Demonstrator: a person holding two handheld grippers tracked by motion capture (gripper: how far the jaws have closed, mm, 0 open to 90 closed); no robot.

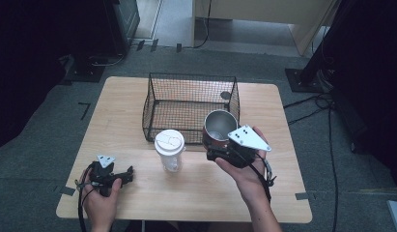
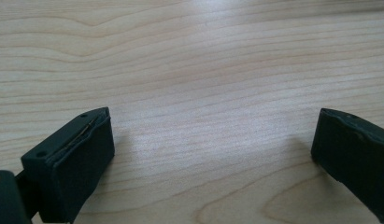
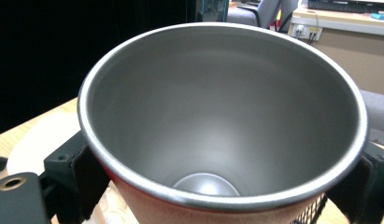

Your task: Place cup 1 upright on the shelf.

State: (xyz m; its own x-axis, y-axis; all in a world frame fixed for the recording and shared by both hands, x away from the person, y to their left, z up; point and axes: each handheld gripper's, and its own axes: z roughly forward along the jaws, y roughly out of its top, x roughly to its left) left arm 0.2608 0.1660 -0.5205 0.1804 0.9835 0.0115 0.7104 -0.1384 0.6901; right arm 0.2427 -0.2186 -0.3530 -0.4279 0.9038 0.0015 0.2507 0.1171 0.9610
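Wire basket (image 1: 186, 104) sits mid-table (image 1: 138, 193). Your right gripper (image 1: 224, 151) pinches the red steel cup (image 1: 218, 128) by its sides, lifted at the basket's near right corner. White lidded cup (image 1: 169, 150) stands alongside. Your left gripper (image 1: 126, 174) rests on wood, jaws spread, nothing between.

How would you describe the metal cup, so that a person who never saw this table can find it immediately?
Start at the black wire basket in the middle of the wooden table. At its front right corner, the right claw holds the metal cup by its sides. Unlike the white lidded cup standing to its left, it is open, steel inside and red outside.
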